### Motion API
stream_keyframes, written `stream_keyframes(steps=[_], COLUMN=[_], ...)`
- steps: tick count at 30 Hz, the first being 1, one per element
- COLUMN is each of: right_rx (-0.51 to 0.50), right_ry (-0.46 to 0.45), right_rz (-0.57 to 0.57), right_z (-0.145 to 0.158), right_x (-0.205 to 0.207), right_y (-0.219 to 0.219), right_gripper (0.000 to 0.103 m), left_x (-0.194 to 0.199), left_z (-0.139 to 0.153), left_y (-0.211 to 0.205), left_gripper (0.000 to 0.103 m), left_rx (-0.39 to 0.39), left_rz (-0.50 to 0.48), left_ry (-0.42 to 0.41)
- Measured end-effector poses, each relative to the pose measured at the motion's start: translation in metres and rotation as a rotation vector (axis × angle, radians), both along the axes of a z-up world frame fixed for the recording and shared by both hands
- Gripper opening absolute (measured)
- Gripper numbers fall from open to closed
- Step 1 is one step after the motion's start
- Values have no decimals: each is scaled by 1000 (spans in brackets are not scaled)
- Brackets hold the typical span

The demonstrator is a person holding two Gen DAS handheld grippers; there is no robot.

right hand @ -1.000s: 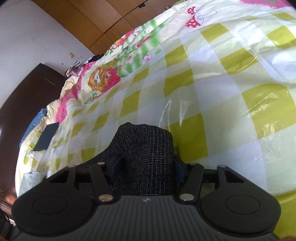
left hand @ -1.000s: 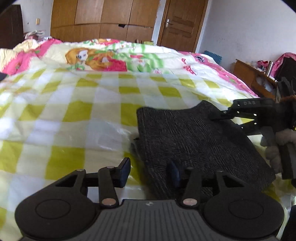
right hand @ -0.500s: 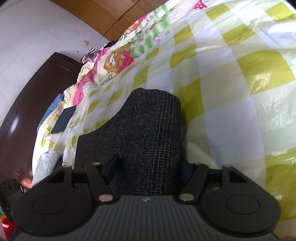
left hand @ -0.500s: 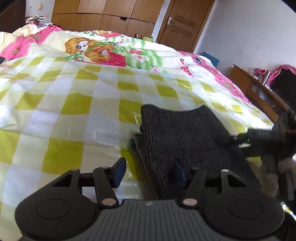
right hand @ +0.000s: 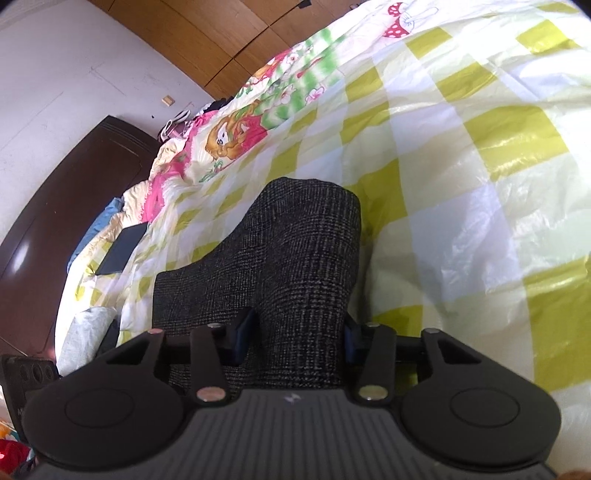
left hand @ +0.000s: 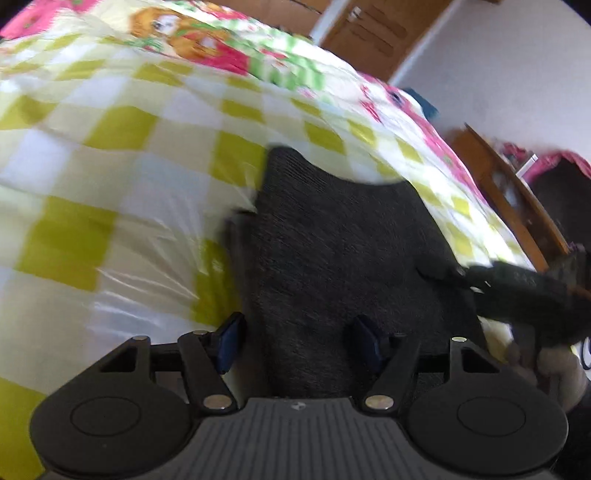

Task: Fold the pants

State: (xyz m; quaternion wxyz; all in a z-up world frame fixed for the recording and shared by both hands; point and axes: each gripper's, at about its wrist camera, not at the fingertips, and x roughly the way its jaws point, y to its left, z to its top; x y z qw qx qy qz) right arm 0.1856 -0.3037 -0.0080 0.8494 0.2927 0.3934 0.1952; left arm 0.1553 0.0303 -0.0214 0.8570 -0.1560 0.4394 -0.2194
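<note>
Left wrist view, near: left gripper (left hand: 297, 339) with jaws spread wide, blue pads either side of the dark grey woven pants (left hand: 332, 251); pads not pressing the cloth. The view is motion-blurred. To the right, only this view shows the right gripper (left hand: 436, 271), its tip at the pants' right edge. Further right, a brown wooden side table (left hand: 517, 206) against the white wall, cluttered items on it too blurred to name. Far back, a brown wooden door (left hand: 373, 33).

Right wrist view, near: right gripper (right hand: 297, 334) with jaws also apart, a raised fold of the pants (right hand: 295, 266) lying between the pads; whether the pads touch the cloth, cannot tell. Only this view shows a flat dark rectangular object (right hand: 120, 249) lying on the bed to the left, and beyond it a dark brown headboard (right hand: 62, 221).

Pants: folded to a compact slab with layers stacked, a rounded hump at the far end, fine checked weave. They lie on the yellow-and-white checked bed cover (right hand: 461, 166), glossy and wrinkled; a cartoon-print quilt (left hand: 199, 40) lies beyond.
</note>
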Motion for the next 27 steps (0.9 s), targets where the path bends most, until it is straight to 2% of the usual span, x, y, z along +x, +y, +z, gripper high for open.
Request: stream_keyframes(steps=[2,5,11,20,27], right_rx=[15,6,-69,-177,-286], right_ry=[7,-5,-8,9,55], right_rz=[-14,-36,-130,-284,-307], right_z=[2,9,24,40,42], right_x=[-2,-9,-22,-45,-39], right_y=[-9,-28,-82,-185,-222], right_gripper=[39,37,36,36,45], left_x=[-3,-3,8,19,-6], left_z=[5,11,18,28,34], left_y=[-15,-27,-92,-213,-263], left_gripper=[78,73,72,71,72], left_rx=[55,30,43,45,71], left_rz=[-4,-14,-141,-340,-424], left_ry=[-22,-24,-41,-87,-129])
